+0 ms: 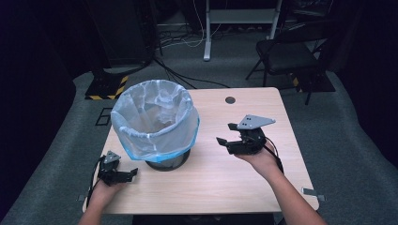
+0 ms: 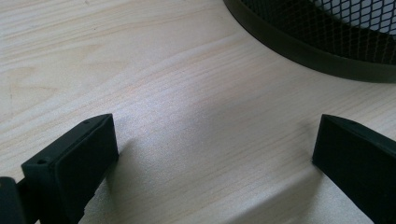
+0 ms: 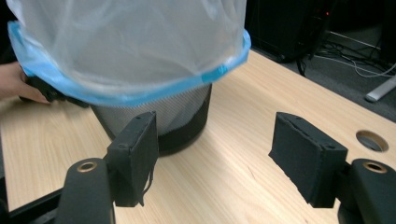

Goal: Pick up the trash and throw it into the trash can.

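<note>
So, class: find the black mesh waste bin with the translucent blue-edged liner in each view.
High view: black mesh waste bin left of centre on the table, liner over its top.
Left gripper view: its dark base band and mesh, top right.
Right gripper view: upper left, beyond the jaws.
Shared landmark: light wooden tabletop.

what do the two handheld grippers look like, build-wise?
Both are black. The right gripper carries a grey three-cornered plate with small holes on top; the left gripper has a smaller one. Black cables trail from each. The jaws are blocky with black textured pads, and brass-coloured eyelets sit at the jaw bases. Forearms are bare.
</note>
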A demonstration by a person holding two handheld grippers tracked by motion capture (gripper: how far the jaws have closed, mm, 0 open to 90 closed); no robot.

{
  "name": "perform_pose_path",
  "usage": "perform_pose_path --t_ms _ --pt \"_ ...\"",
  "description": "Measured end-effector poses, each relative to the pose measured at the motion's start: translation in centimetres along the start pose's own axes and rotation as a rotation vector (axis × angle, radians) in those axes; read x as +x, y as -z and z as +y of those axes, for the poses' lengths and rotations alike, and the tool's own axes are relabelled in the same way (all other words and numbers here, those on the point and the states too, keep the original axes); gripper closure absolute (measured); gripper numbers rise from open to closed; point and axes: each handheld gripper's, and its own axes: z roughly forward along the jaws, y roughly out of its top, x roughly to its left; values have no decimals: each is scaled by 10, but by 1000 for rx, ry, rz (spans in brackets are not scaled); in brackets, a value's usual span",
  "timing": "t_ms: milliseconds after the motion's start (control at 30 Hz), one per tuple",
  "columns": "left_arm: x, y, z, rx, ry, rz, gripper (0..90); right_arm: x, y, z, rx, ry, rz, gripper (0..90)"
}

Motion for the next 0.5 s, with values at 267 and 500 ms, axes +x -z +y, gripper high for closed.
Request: perform_pose_path --t_ms 267,500 --pt "0 0 0 0 0 1 0 -2 0 -33 23 -20 -26 307" --pt "-1 0 0 0 2 7 0 -7 1 -61 44 -46 -45 299"
